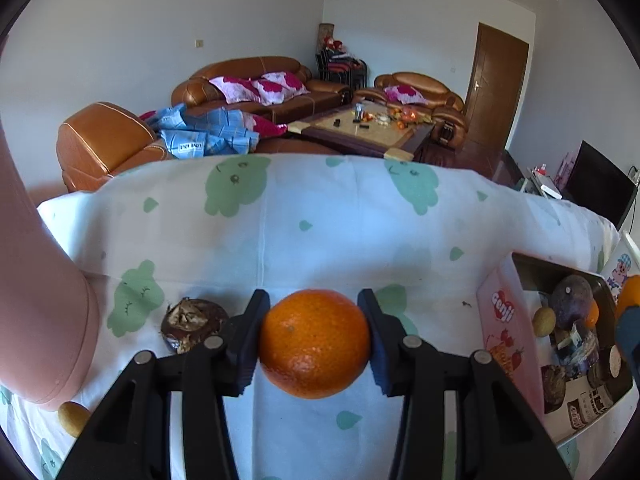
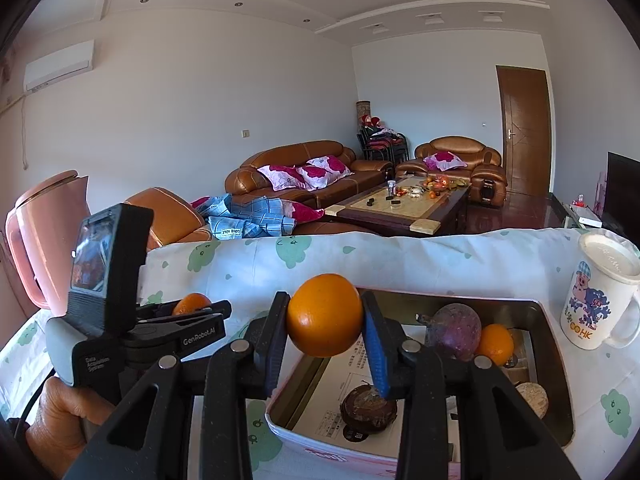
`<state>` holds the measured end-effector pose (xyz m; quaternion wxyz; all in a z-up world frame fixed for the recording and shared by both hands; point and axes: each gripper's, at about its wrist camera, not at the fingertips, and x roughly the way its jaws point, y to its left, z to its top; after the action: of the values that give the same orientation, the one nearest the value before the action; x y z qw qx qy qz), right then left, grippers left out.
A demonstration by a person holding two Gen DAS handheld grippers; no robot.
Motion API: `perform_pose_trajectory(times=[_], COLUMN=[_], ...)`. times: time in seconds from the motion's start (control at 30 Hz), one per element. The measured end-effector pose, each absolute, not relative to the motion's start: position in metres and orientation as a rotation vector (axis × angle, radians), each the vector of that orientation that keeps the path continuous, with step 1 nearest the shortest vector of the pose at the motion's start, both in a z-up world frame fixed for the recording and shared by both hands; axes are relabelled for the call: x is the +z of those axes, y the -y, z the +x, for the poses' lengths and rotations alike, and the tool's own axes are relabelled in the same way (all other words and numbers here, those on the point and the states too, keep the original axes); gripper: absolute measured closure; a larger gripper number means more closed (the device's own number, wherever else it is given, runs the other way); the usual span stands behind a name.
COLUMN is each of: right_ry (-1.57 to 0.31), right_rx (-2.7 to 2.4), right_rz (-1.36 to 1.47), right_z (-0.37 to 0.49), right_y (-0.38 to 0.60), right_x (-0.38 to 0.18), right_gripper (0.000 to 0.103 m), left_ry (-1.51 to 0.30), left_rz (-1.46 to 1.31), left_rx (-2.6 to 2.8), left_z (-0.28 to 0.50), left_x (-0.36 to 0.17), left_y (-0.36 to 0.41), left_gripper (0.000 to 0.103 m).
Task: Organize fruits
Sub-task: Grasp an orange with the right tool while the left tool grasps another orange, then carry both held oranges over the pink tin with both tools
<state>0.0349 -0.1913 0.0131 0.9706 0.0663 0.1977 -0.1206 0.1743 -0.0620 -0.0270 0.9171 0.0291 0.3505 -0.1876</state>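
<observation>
Pink jug (image 1: 44,300): stands at the far left on the cloth (image 1: 320,220), clear of your work.
Husk (image 1: 192,326): a dry brown fruit lying just left of your left gripper, probably waiting its turn.
Left gripper (image 1: 314,340): your jaws sit narrow around an orange (image 1: 314,344) that rests on the cloth; both pads look pressed to its sides, so you likely have it gripped for the lift.
Left hand (image 2: 64,420): you hold the tool from below and tilt it down toward the cloth, which suits a pick off a flat surface.
Right gripper (image 2: 325,320): your jaws are clamped tight on a second orange (image 2: 325,314), held in the air over the near left part of the box (image 2: 552,360), seemingly ready to drop it in.
Right hand: not in view; the tool points gently downward.
Box: already holds a purple fruit (image 2: 454,330), a small orange (image 2: 496,344) and brown ones, so this is where you collect the fruit.
Mug (image 2: 596,304): stands just right of the box, apart from the fruit.
</observation>
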Motion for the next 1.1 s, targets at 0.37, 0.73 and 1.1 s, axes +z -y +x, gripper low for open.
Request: perform_pose_trajectory(times=[0.37, 0.73, 1.1], right_ry=[-0.381, -0.385, -0.376], right_rx=[-0.236, -0.209, -0.228], right_rz=[0.110, 0.059, 0.014], right_z=[0.031, 0.028, 0.005], right_y=[0.185, 0.172, 0.164], right_x=[0.015, 0.007, 0.010], right_gripper=[0.066, 0.066, 0.066], left_ry=[-0.638, -0.513, -0.470], left_rz=[-0.056, 0.008, 0.037], left_rx=[-0.413, -0.252, -0.217], left_z=[0.119, 0.072, 0.051], left_x=[-0.016, -0.005, -0.002], left_y=[0.028, 0.014, 0.014], left_gripper=[0.056, 0.056, 0.056])
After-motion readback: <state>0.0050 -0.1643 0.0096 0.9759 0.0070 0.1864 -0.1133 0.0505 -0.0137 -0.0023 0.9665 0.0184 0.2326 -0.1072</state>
